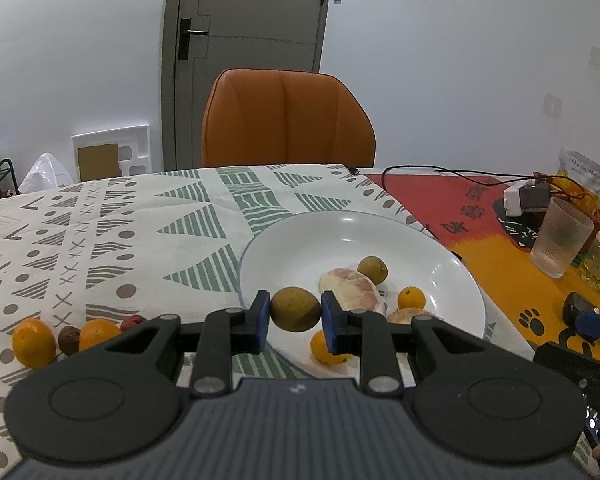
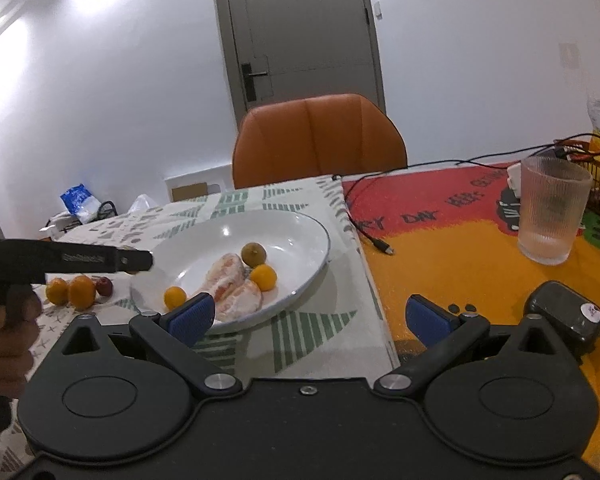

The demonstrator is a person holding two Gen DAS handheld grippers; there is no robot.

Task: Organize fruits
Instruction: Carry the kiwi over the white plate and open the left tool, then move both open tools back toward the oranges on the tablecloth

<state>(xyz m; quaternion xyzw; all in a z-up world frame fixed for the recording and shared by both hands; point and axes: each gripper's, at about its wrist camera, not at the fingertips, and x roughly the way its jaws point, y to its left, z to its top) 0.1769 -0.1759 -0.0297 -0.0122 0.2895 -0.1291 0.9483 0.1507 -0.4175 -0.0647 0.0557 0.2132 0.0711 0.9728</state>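
1. The left gripper (image 1: 295, 314) pinched a brown-green round fruit (image 1: 295, 310) between its two blue pads, holding it above the near rim of the white plate (image 1: 440, 264).
2. Beyond that gripper and to its right, the plate held a second brown-green fruit (image 1: 372, 270), two peeled citrus pieces (image 1: 350, 288), and a small orange fruit (image 1: 411, 298); another small orange one (image 1: 325, 350) showed just below the right pad.
3. To the left of the left gripper, on the patterned tablecloth (image 1: 140, 236), lay two orange fruits (image 1: 33, 343), a brown one (image 1: 69, 340) between them, and a reddish one (image 1: 133, 322) partly hidden by the gripper body.
4. The right gripper (image 2: 309, 316) was spread wide with nothing between its pads, hovering low over the tablecloth edge, the plate ahead and to its left.
5. A ribbed glass (image 2: 552, 216) stood ahead and to the right of the right gripper on the red-and-orange mat (image 2: 440, 248).
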